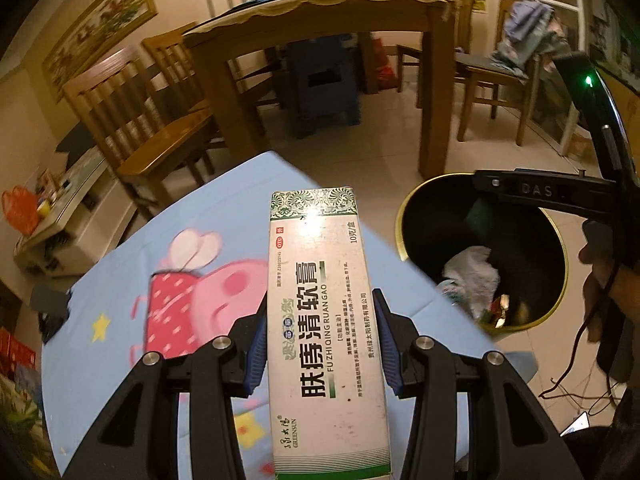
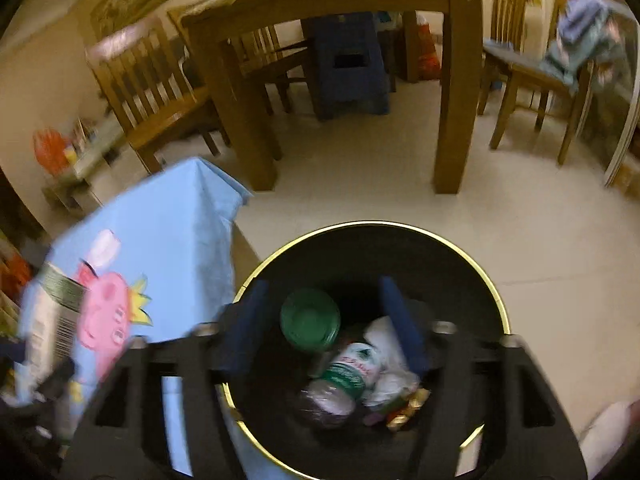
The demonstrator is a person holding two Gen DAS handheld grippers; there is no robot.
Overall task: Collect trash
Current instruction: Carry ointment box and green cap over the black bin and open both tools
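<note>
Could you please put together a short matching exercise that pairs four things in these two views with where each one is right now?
Things:
1. ointment box
2. green lid
3. right tongs
4. blue plastic stool

Places:
A. under the wooden dining table
B. open and empty above the trash bin
C. gripped in the left tongs over the blue cartoon tablecloth
D. lying inside the bin with a plastic bottle

Pairs: 1-C, 2-D, 3-B, 4-A
</note>
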